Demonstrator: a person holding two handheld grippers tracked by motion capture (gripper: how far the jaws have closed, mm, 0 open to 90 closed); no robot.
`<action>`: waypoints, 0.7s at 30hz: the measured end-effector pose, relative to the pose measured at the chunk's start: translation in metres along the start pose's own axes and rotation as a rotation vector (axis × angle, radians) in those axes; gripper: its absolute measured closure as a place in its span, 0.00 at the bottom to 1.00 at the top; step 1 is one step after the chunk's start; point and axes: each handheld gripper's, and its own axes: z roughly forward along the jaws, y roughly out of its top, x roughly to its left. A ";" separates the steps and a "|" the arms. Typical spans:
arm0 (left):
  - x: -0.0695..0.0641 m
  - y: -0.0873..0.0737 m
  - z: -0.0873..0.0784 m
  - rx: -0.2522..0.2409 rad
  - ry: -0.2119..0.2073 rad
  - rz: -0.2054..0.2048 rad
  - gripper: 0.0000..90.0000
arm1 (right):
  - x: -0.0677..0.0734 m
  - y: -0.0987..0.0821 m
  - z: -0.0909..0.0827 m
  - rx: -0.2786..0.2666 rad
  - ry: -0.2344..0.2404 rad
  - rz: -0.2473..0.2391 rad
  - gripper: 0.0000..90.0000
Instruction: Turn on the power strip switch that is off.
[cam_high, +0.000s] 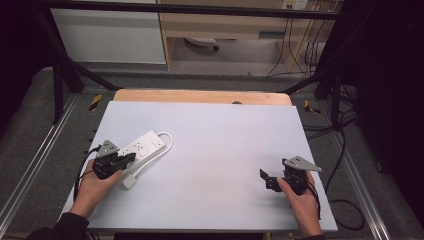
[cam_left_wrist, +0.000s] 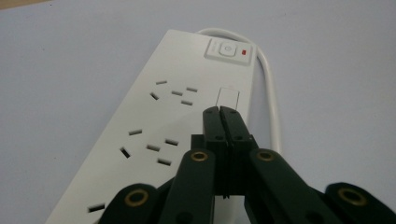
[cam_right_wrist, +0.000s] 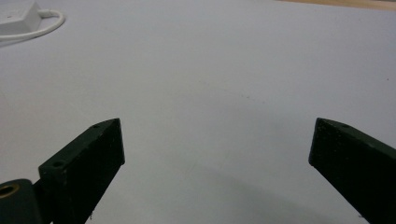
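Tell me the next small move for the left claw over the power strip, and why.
Probably ease the left claw forward and down onto the switch. Its jaws are shut to one tip, above the power strip and pointing at the switch at the far end. The right claw is open over the bare table, far off.

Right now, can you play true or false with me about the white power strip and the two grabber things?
1. The left hand-held gripper has its jaws shut together. True.
2. The power strip is under the right hand-held gripper. False: it lies by the left one, whose closed tips are over the strip.
3. The right hand-held gripper is open with nothing between its jaws. True.
4. The power strip's cable is black. False: it is white, and it loops out from the switch end.
5. A plug is stuck in one of the sockets. False: the sockets in sight are empty.
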 end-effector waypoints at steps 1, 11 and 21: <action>0.000 0.000 0.001 0.001 0.001 -0.002 1.00 | 0.000 0.000 0.000 -0.001 0.001 0.000 0.04; 0.000 0.000 0.004 0.010 -0.007 0.006 1.00 | 0.000 0.000 0.000 -0.003 0.004 0.001 0.04; -0.001 0.000 0.005 0.012 -0.010 0.010 1.00 | 0.000 0.000 0.000 -0.003 0.004 0.002 0.04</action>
